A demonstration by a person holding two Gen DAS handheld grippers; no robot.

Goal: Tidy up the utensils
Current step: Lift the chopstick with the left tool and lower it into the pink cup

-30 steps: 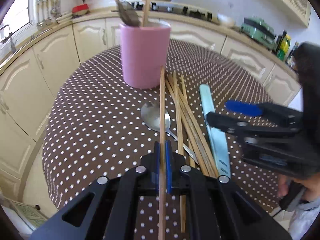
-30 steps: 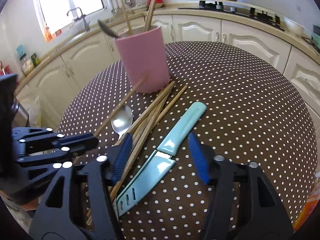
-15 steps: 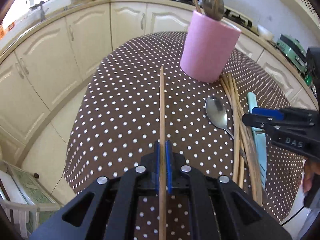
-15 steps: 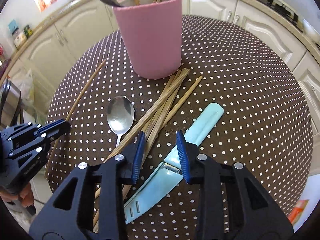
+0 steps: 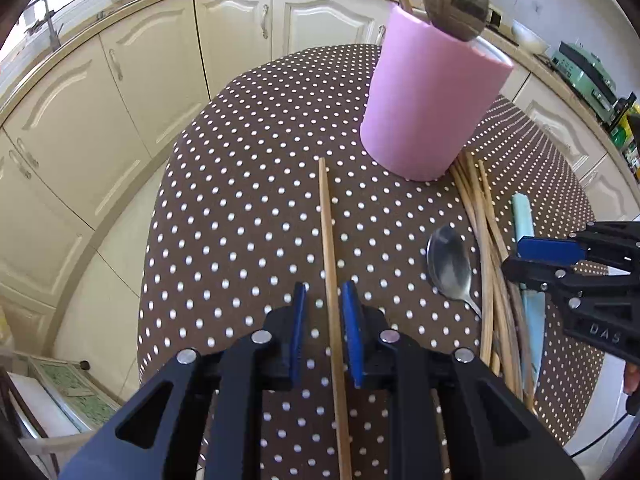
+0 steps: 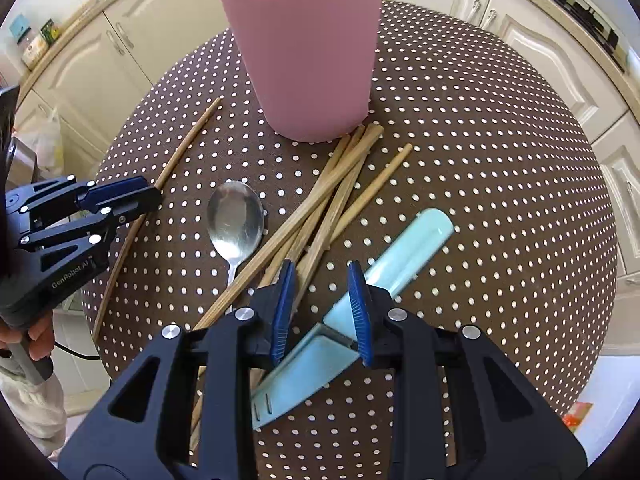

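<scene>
Left tongs opening around chopstick

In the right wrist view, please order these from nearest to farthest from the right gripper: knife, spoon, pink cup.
From the right gripper:
1. Knife, under and between its closing fingers.
2. Spoon, to the left.
3. Pink cup, upright at the far side.

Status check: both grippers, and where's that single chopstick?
Left gripper opening, single chopstick loose between its pads on the table. Right gripper closing over the knife, not yet gripping. Chopstick pile crowds its left pad.
</scene>
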